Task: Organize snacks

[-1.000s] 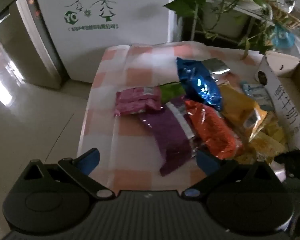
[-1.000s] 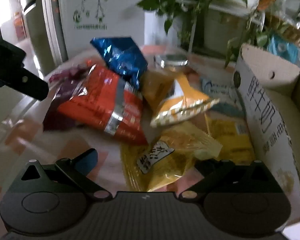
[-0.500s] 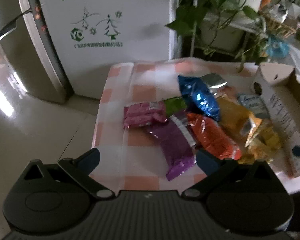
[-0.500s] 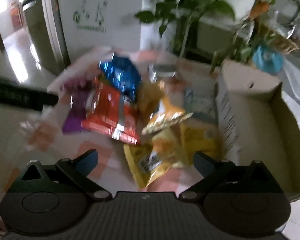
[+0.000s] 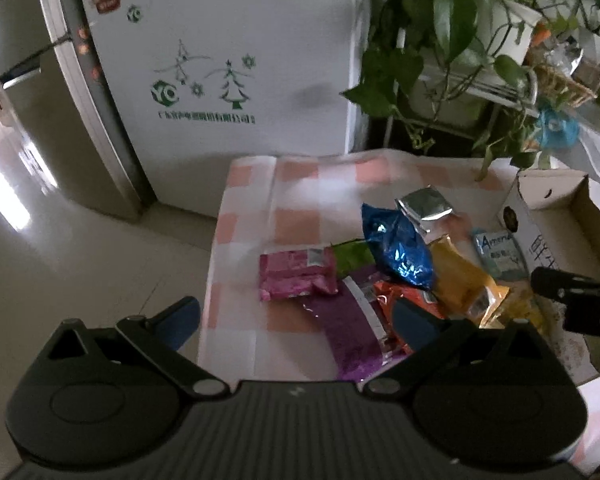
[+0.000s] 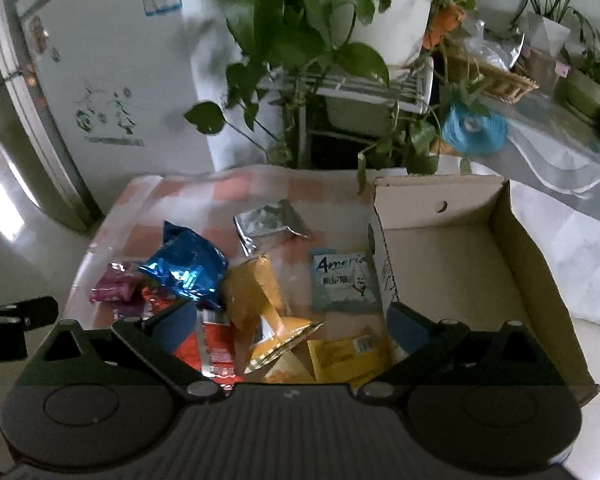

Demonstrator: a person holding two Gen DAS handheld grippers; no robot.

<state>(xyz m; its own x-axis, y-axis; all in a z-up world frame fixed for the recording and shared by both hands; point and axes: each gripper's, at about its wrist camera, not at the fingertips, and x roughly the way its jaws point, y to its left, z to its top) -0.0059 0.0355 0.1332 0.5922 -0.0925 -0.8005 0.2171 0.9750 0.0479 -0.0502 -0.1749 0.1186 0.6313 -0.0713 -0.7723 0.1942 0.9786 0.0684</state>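
Note:
Several snack bags lie in a heap on a pink checked tablecloth: a pink pack, a purple bag, a blue foil bag, an orange-red bag, yellow bags, a silver pack and a pale blue packet. An open cardboard box with nothing in it stands at the right. My left gripper is open, held above the table's near left. My right gripper is open above the yellow bags beside the box.
A white fridge stands behind the table. Potted plants on a white rack crowd the back right. The table's left edge drops to a tiled floor. The right gripper's finger shows in the left wrist view.
Both grippers have pulled back and risen away from the snack heap, so more of the table and box shows. Both stay open; no snack has moved.

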